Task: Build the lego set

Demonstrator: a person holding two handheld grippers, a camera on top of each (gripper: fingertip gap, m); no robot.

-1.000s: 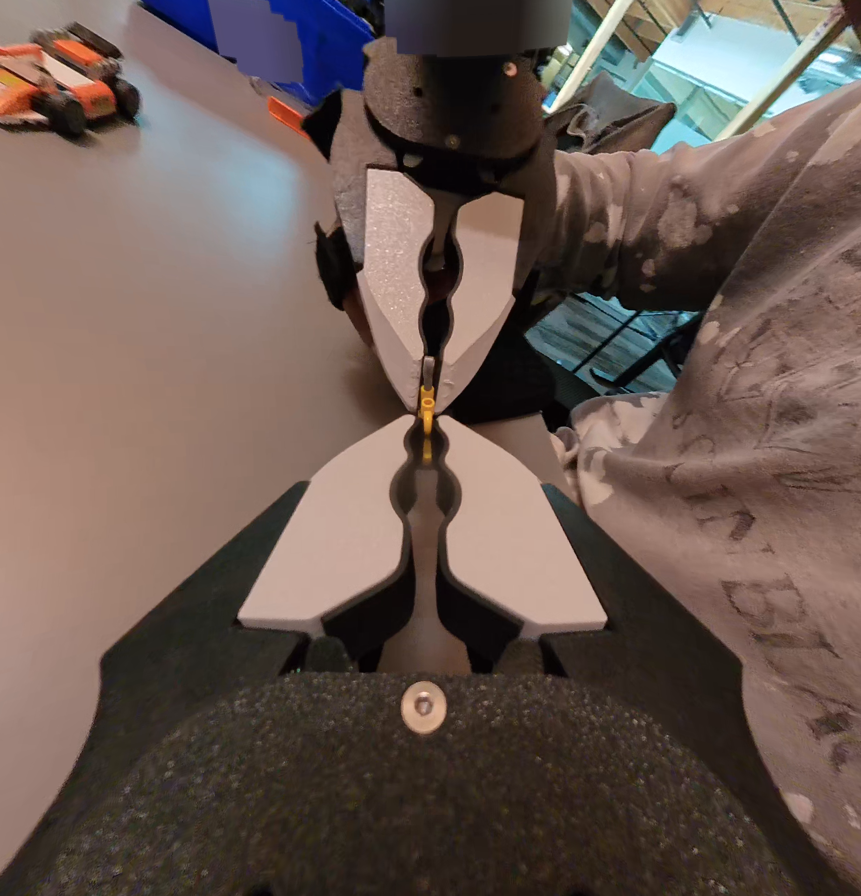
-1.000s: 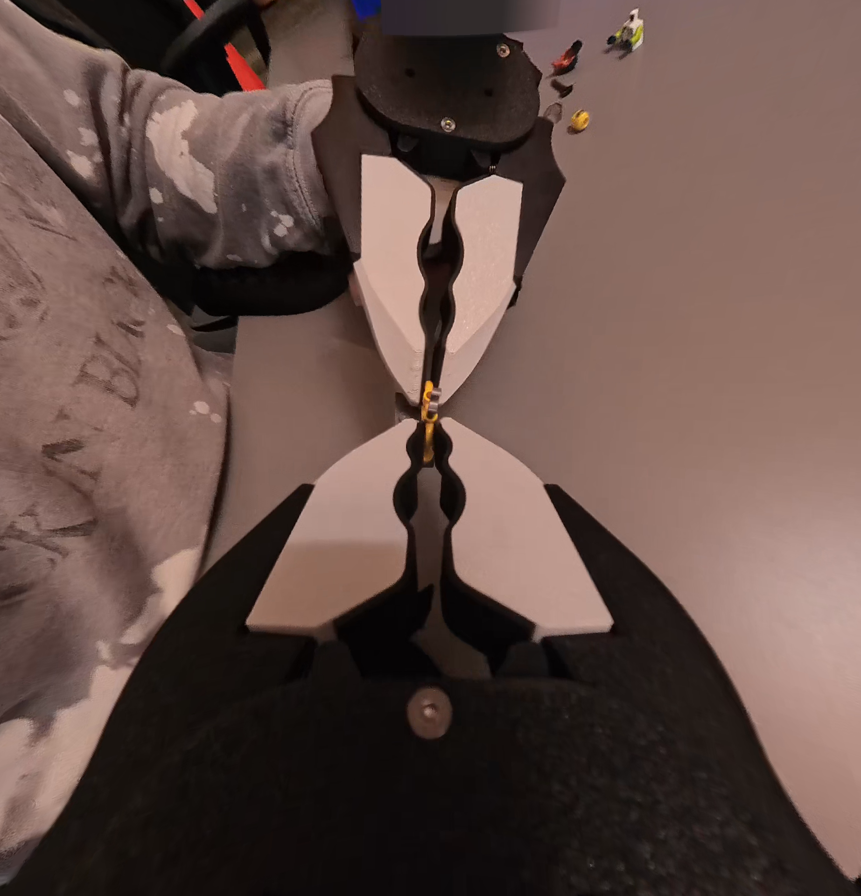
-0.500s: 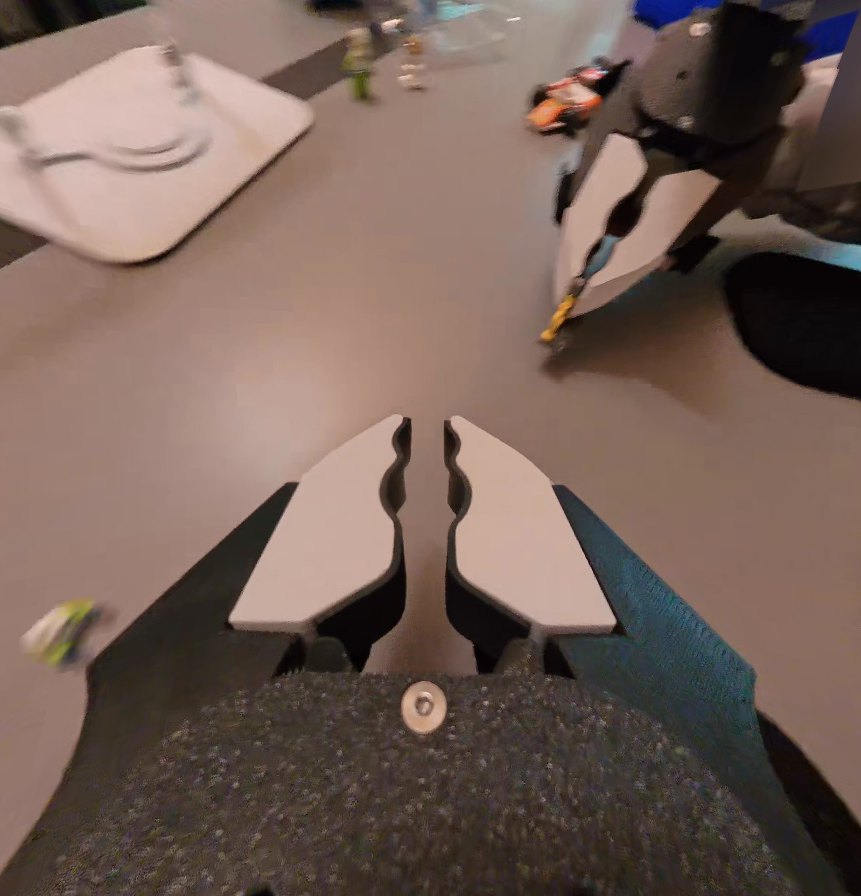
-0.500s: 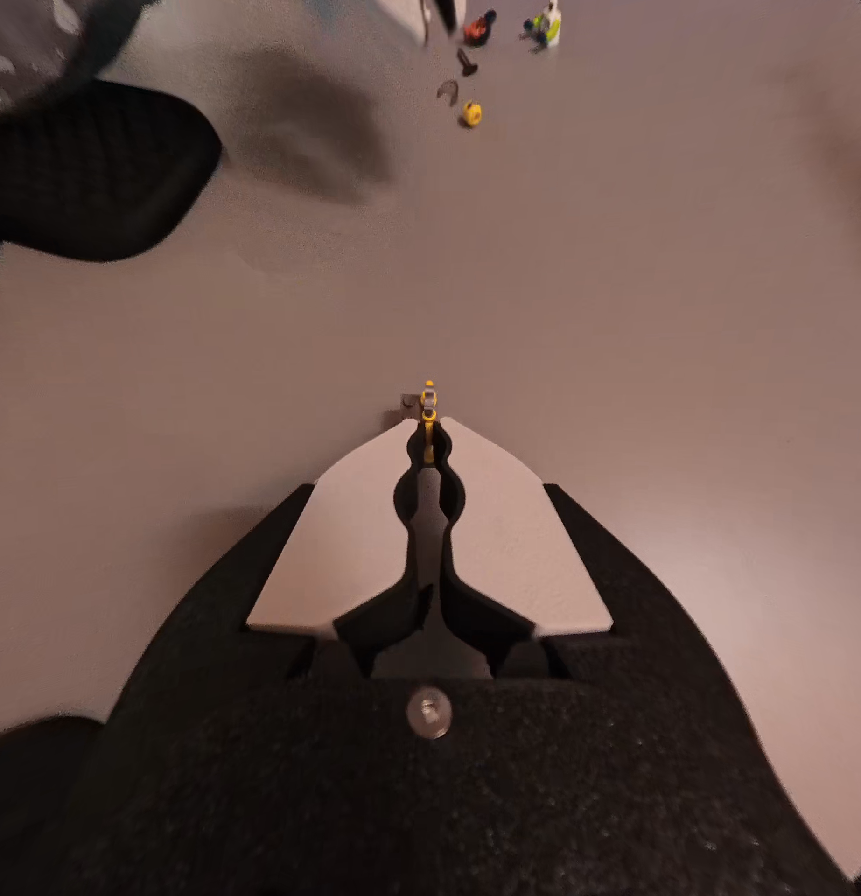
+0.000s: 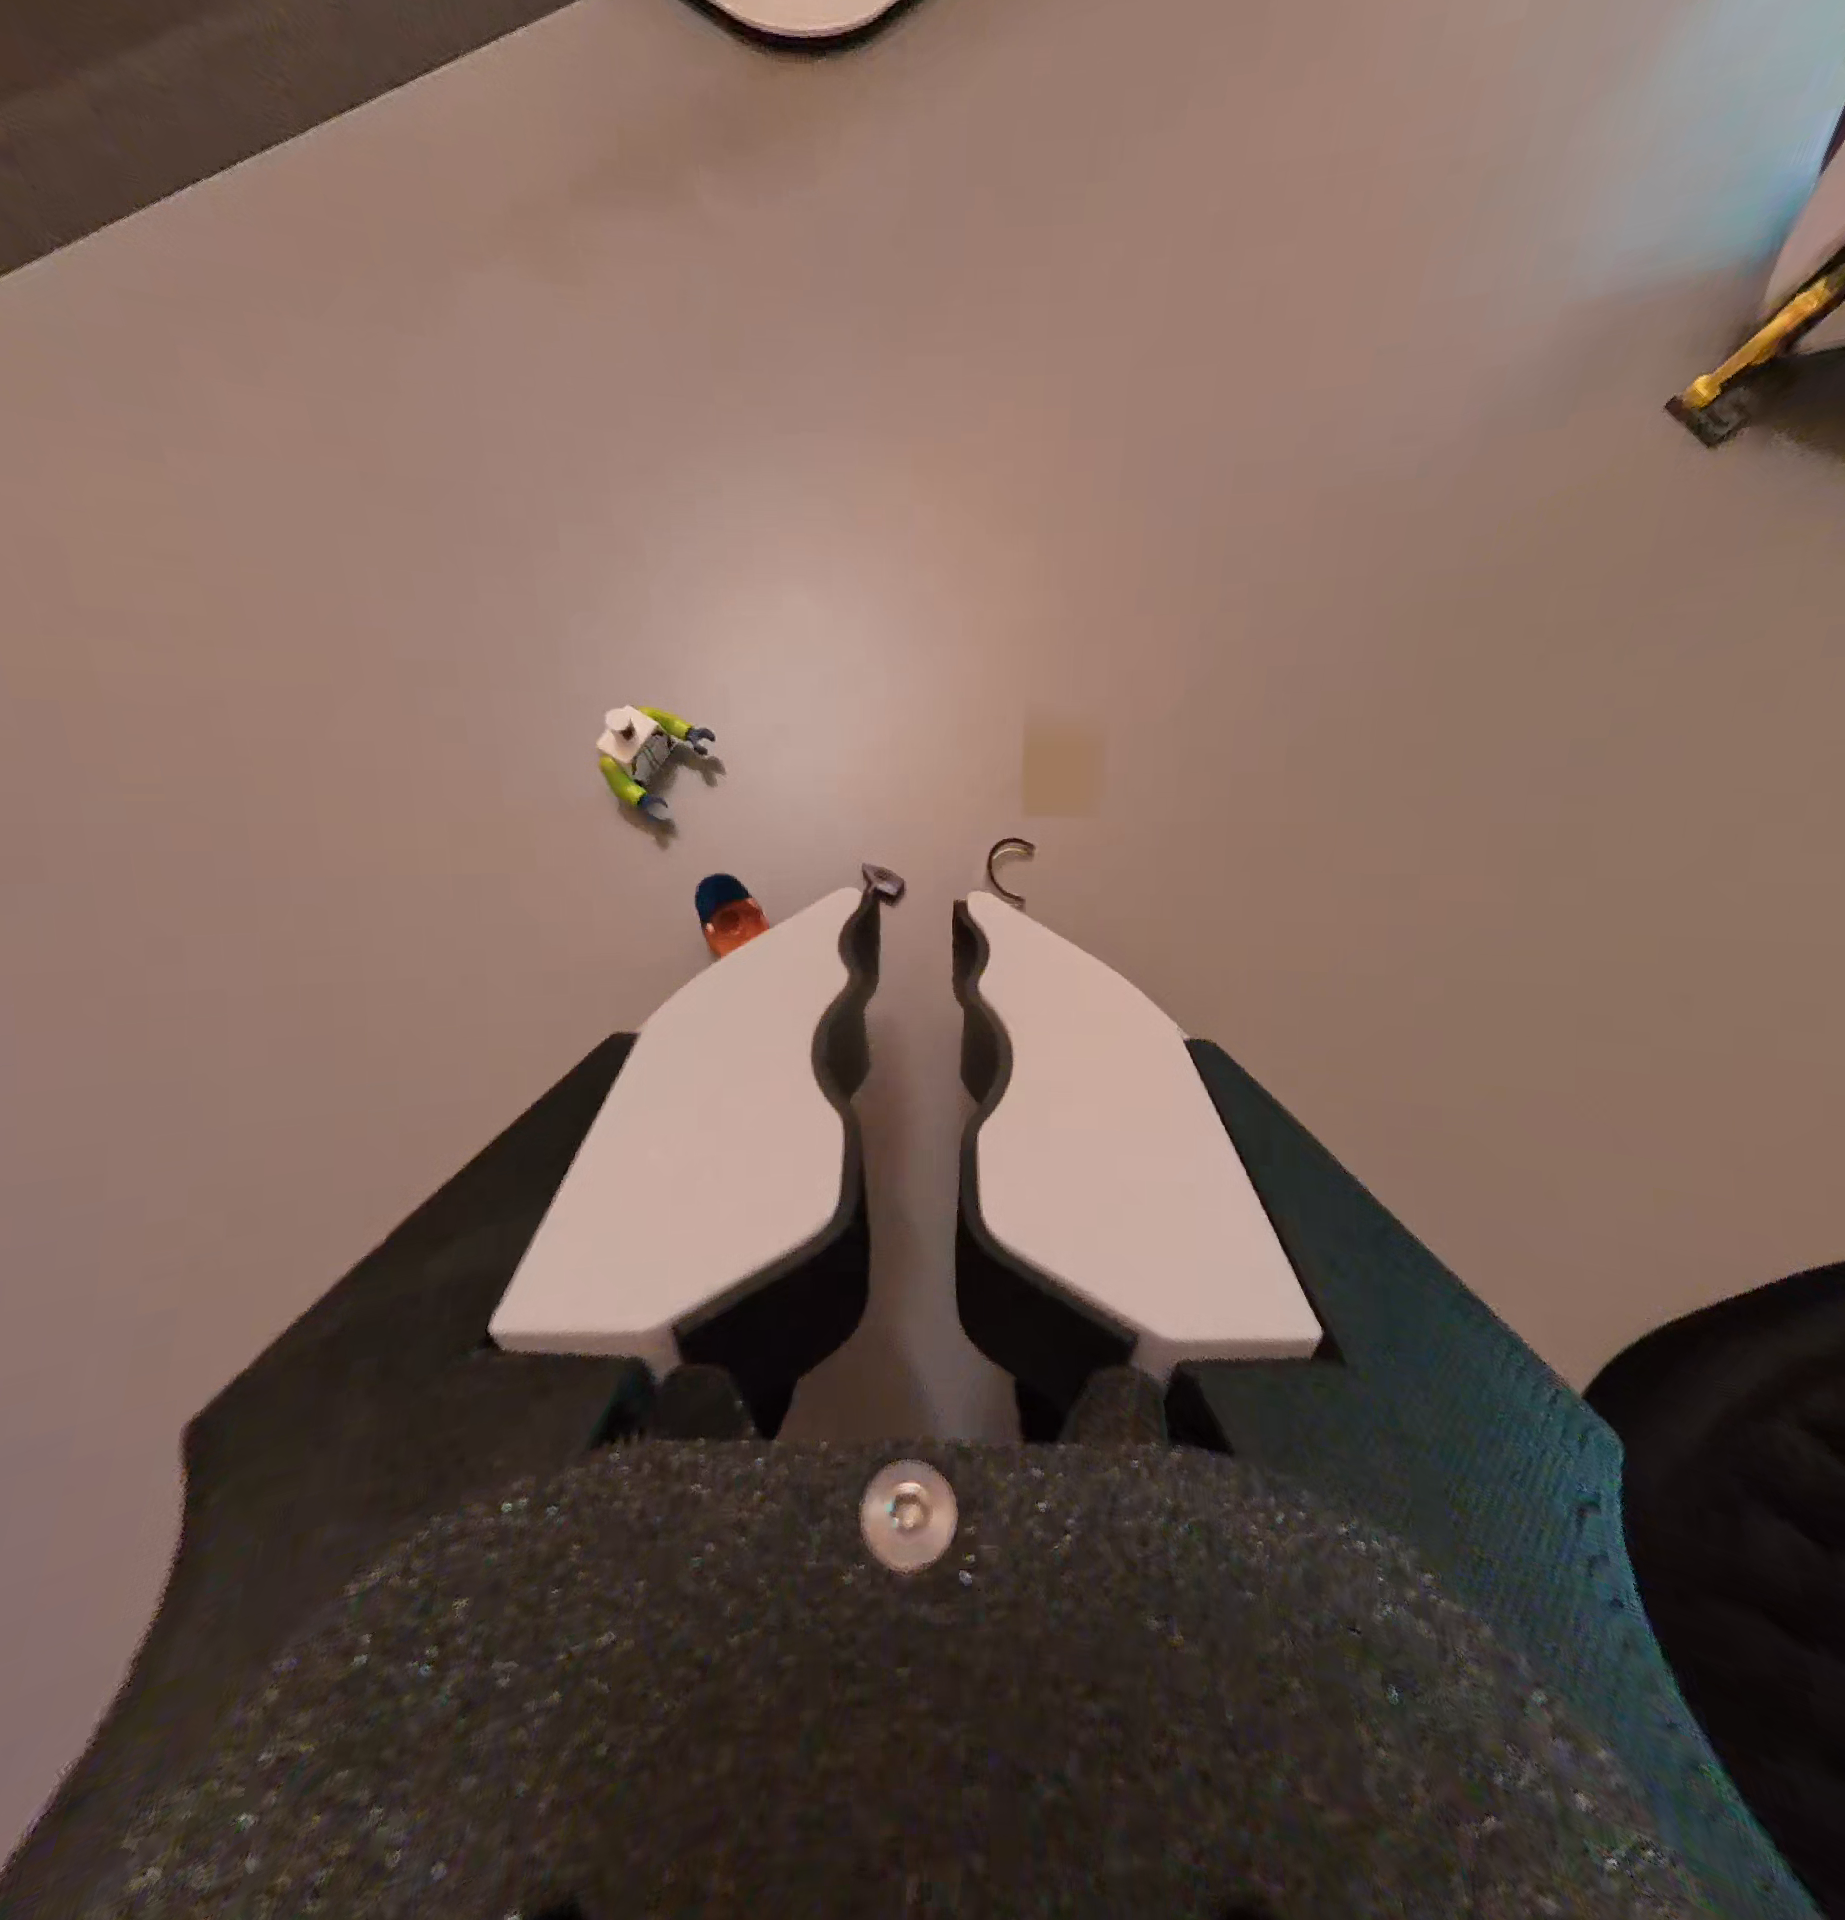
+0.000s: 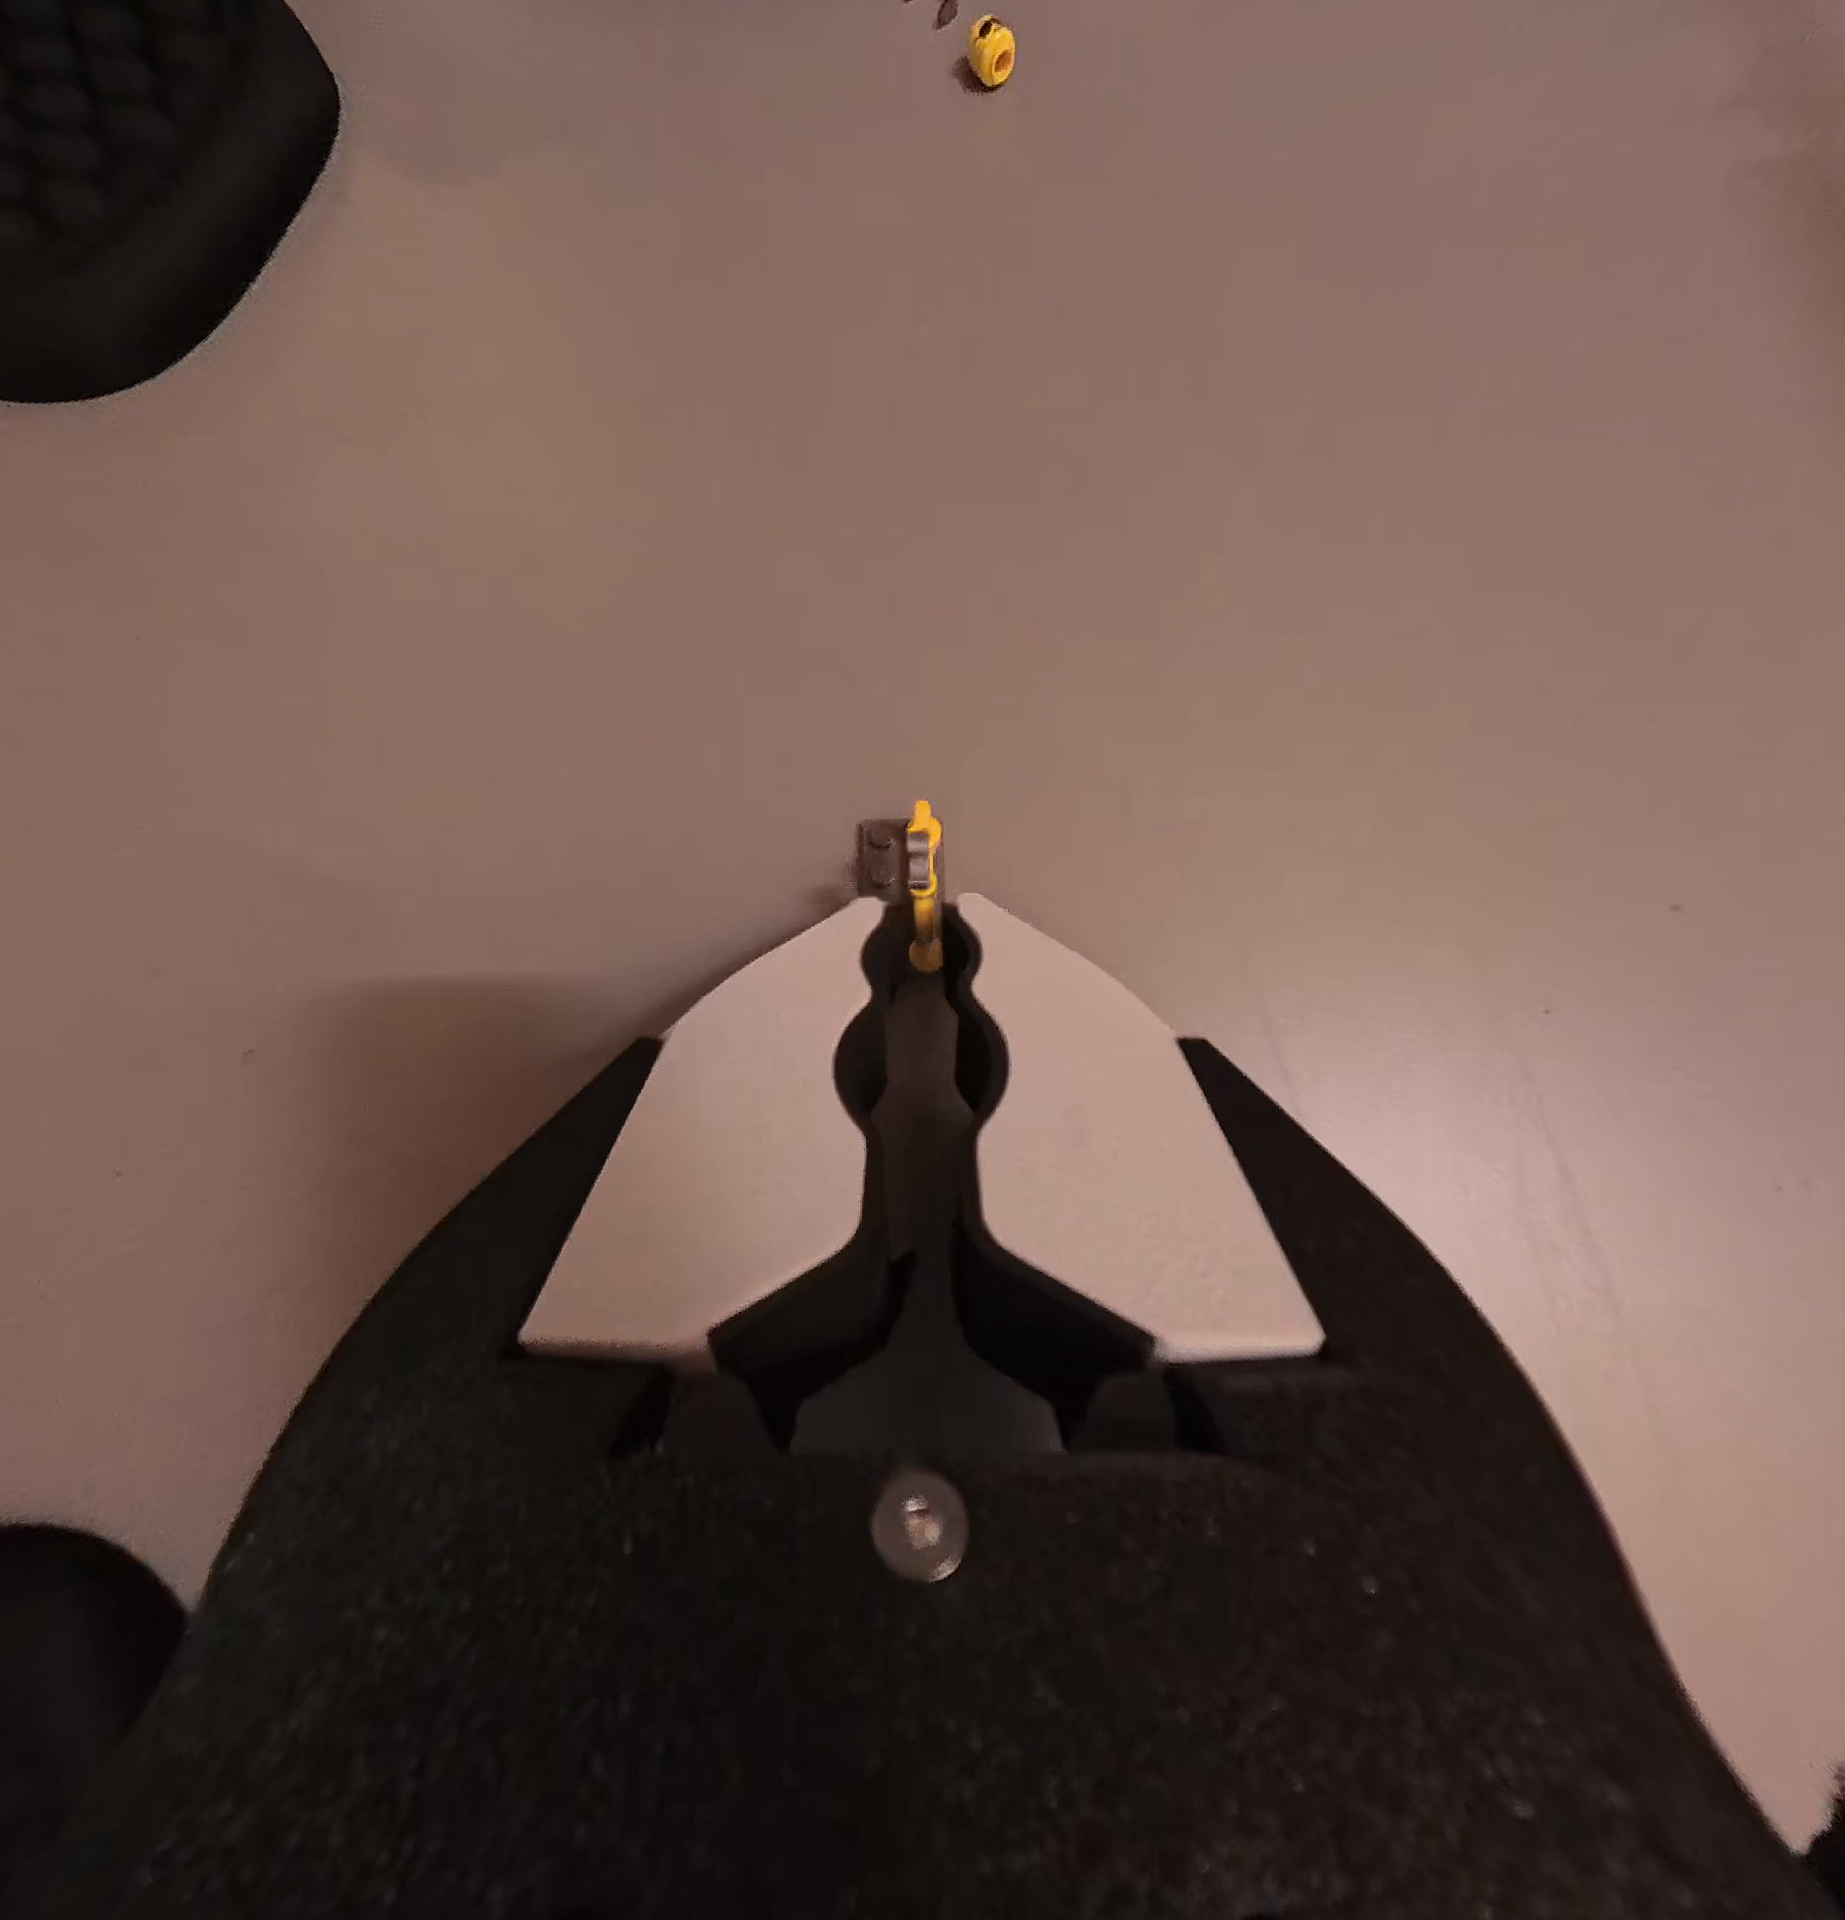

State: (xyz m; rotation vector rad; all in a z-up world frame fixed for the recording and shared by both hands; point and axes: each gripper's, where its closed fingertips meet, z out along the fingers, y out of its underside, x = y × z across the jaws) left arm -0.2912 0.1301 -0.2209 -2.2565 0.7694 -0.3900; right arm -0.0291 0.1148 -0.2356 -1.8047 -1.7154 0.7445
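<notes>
Left wrist view, left gripper (image 5: 913, 902) has swung from right gripper (image 6: 918, 902) down to table (image 5: 1313, 644), jaws parted, torso (image 5: 648, 758) at 11 o'clock, right gripper clenching yellow rod (image 6: 924, 894) at its tips, grey plate (image 6: 882, 858) attached.

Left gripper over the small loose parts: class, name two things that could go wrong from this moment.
The open left gripper hovers among a dark clip, a C-shaped ring and a blue-and-orange piece; closing could knock one away or catch the wrong one. The right gripper pinches only the thin yellow piece with the grey plate at its tip, which might twist or slip.
</notes>
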